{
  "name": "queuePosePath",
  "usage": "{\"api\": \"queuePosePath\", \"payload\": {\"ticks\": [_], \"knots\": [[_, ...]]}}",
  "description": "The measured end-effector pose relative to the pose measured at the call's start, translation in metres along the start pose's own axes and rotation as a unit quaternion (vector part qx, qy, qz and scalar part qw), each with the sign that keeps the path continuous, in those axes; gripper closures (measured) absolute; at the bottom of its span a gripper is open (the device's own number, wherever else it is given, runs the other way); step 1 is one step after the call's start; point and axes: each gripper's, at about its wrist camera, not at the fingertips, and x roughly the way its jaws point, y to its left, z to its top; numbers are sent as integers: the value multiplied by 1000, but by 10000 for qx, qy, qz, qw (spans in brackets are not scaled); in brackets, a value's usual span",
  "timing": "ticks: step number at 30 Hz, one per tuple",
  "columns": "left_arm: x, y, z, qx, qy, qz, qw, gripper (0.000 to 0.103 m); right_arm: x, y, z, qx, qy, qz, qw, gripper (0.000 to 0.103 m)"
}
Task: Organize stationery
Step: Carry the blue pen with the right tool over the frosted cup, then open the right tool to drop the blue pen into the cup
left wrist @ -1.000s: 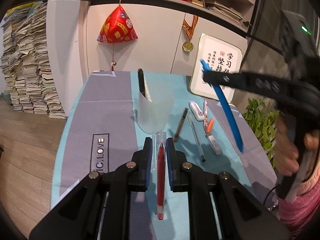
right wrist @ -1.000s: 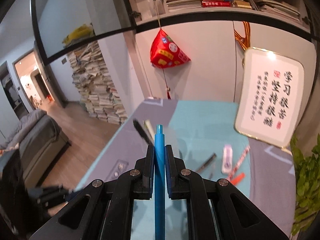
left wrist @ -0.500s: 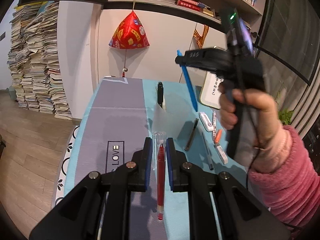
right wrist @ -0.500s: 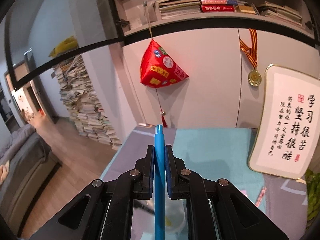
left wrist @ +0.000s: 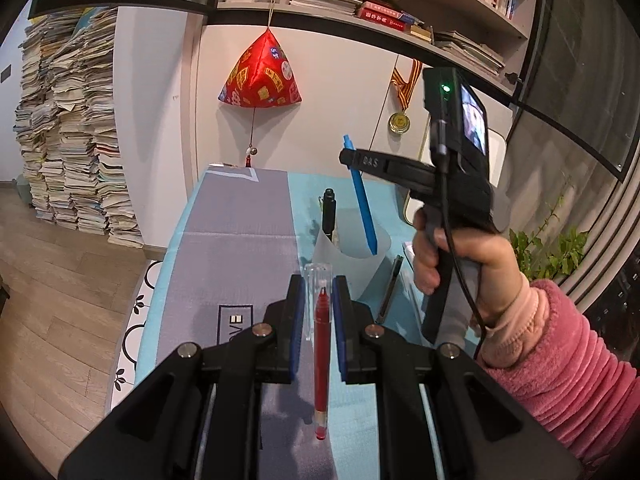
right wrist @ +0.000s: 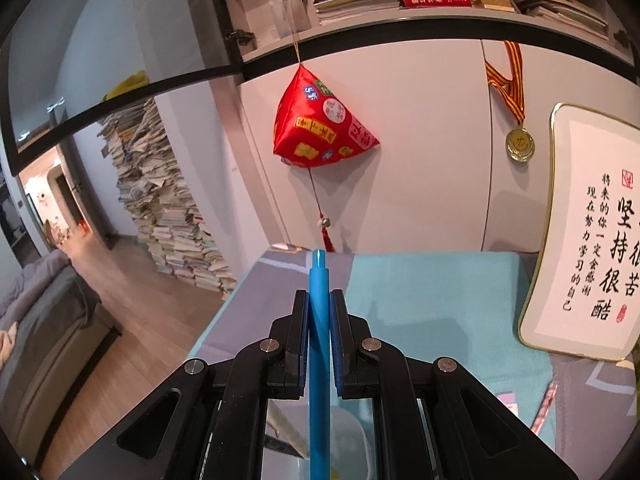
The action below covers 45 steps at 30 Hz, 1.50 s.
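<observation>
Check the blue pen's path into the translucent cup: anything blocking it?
Nothing visible blocks it. The right gripper holds the blue pen tip-down, its tip at the translucent cup mouth. A black pen already stands at the cup's left side, clear of the blue one.

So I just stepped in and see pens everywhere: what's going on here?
A person is tidying pens into a translucent cup on the table, with a handheld gripper in each hand. The right gripper is shut on a blue pen, held nearly upright with its lower tip inside the cup's mouth, beside a black pen already standing there. The left gripper is shut on a red pen with a clear cap, short of the cup. More pens lie on the table.
</observation>
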Motion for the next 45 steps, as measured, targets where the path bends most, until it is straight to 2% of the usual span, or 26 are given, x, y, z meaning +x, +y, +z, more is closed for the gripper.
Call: {"api": "queuePosePath", "payload": {"ticks": [13, 30, 40, 45], "knots": [[10, -2, -1, -83, 172, -25, 9998, 91, -40, -12, -21, -31, 87, 43, 9999, 92], [1, -16, -1, 20, 127, 41, 9999, 91, -54, -16, -52, -64, 728, 182, 9972, 92], [-2, -27, 6, 162, 41, 127, 9998, 91, -86, -24, -63, -15, 746, 388, 9965, 92], [2, -35, 20, 244, -35, 166, 9996, 91, -110, -35, -74, -101, 708, 225, 9972, 91]]}}
